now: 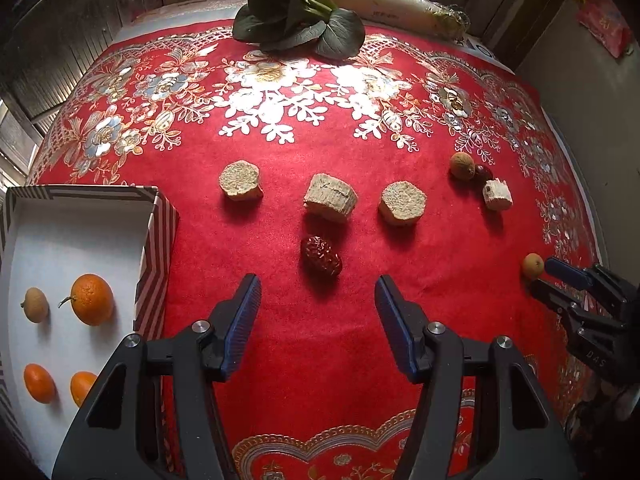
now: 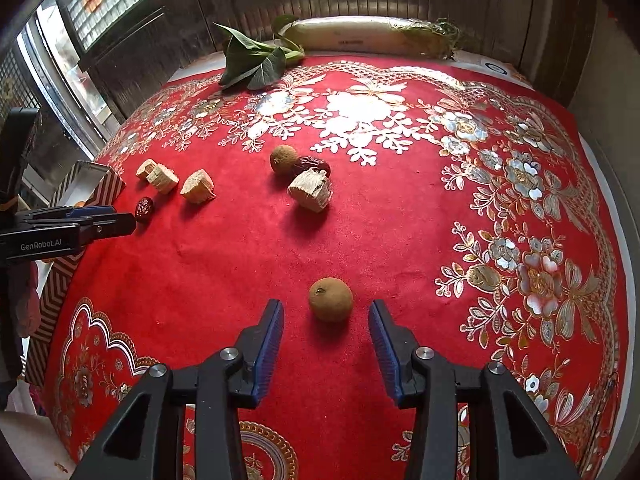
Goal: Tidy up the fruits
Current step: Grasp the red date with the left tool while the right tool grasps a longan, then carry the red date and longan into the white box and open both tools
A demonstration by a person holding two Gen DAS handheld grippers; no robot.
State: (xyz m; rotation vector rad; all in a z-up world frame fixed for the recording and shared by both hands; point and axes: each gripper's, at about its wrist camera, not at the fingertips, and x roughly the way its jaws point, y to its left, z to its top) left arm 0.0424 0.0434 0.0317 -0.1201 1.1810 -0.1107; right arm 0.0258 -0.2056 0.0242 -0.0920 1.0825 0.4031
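Observation:
My left gripper (image 1: 318,286) is open just behind a wrinkled red date (image 1: 321,255) on the red cloth. A striped box (image 1: 156,240) at the left holds three oranges (image 1: 92,299) and a tan longan (image 1: 35,305). My right gripper (image 2: 326,310) is open, and a tan longan (image 2: 331,299) lies just ahead of its fingertips, between them. That longan (image 1: 533,265) and the right gripper (image 1: 549,275) also show at the right of the left wrist view. Further back lie another longan (image 2: 283,159) and a date (image 2: 316,165) beside a beige chunk (image 2: 311,190).
Three beige cut chunks (image 1: 330,197) lie in a row mid-table. Leafy greens (image 1: 298,24) and a long wrapped white vegetable (image 1: 396,4) lie at the far edge. The left gripper (image 2: 100,220) shows at the left of the right wrist view. Walls surround the table.

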